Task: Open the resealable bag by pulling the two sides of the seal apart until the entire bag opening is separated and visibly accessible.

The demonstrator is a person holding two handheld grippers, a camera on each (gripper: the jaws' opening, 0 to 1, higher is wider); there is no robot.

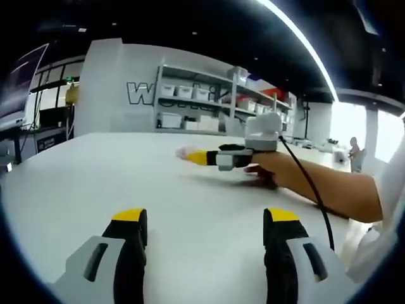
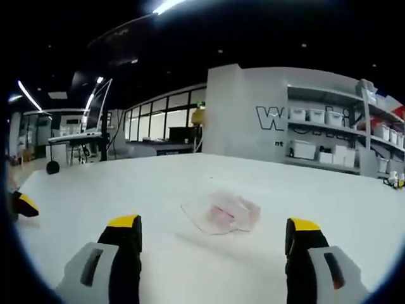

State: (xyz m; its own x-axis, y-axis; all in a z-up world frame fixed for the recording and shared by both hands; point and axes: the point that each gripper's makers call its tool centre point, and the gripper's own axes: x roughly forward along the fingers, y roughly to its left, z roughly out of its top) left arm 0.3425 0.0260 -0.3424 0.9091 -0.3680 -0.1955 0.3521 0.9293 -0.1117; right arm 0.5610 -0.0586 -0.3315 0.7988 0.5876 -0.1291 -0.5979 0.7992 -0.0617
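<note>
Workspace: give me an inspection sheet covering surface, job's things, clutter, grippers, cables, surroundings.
Surface: white table, bare around the bag.
Job's things: resealable bag lies flat on the table ahead of the right gripper, pink contents inside; seal state cannot be told.
Clutter: nothing seen.
Grippers: left gripper open, fingers above bare table; right gripper open, holding nothing, bag ahead between its fingers.
Cables: black cable runs along the person's forearm.
Surroundings: shelving with white bins; wall lettering; ceiling strip light.

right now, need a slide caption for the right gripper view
Right gripper, jaws open, faces the resealable bag lying flat and untouched on the white table.
</note>
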